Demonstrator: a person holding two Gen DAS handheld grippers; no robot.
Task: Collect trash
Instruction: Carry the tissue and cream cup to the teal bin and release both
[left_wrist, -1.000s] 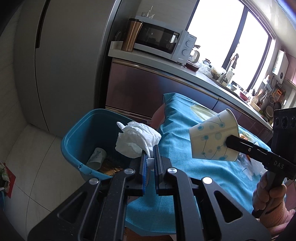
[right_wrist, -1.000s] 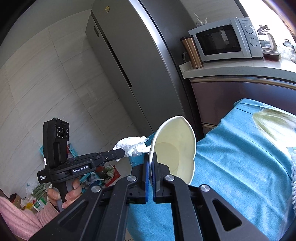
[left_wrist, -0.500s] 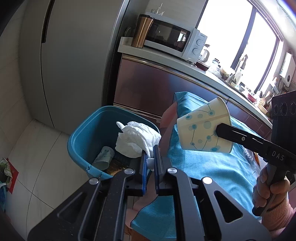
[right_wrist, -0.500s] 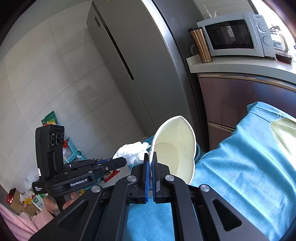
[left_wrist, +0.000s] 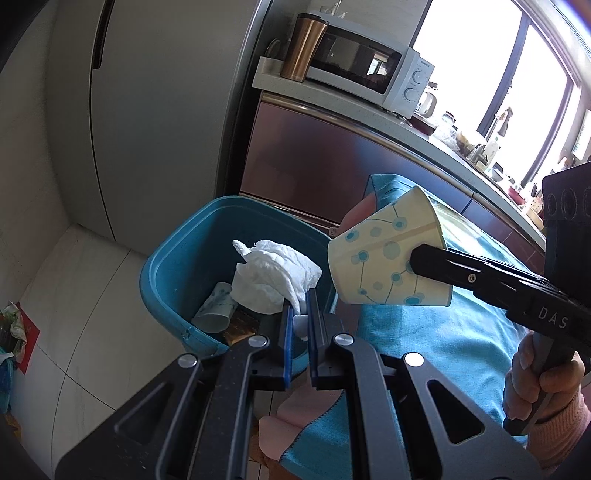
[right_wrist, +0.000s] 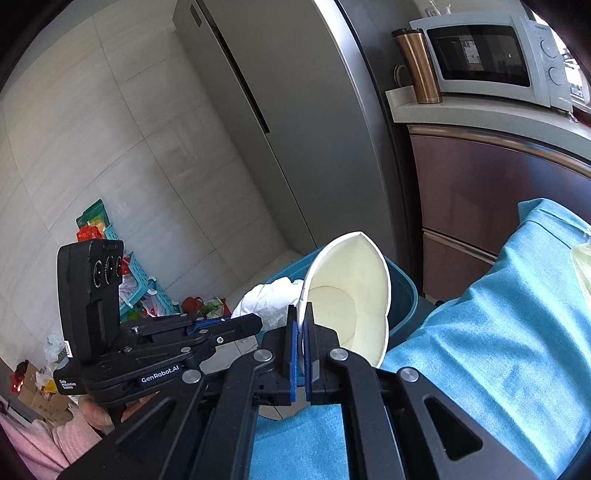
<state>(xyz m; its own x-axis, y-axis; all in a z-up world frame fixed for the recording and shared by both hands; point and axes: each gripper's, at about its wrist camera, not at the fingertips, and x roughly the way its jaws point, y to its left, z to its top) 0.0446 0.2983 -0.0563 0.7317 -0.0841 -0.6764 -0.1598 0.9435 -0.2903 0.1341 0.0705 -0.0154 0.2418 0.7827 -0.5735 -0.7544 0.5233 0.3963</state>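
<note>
One paper cup (left_wrist: 216, 309) already lies at the bottom of the teal waste bin (left_wrist: 166, 258) on the floor. The left claw (left_wrist: 300, 314) is clamped on a crumpled white tissue (left_wrist: 273, 273) held over the bin's opening, not yet dropped. The right claw (right_wrist: 303, 325) pinches the rim of a dotted paper cup (left_wrist: 388, 266), near the bin's edge above the blue-clothed worktop (left_wrist: 443, 332); both releases remain

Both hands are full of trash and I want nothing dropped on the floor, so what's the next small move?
Probably open the left tool: its tissue hangs over the open blue bin, while the cup in the right tool looks nearer the bin's edge.
</note>
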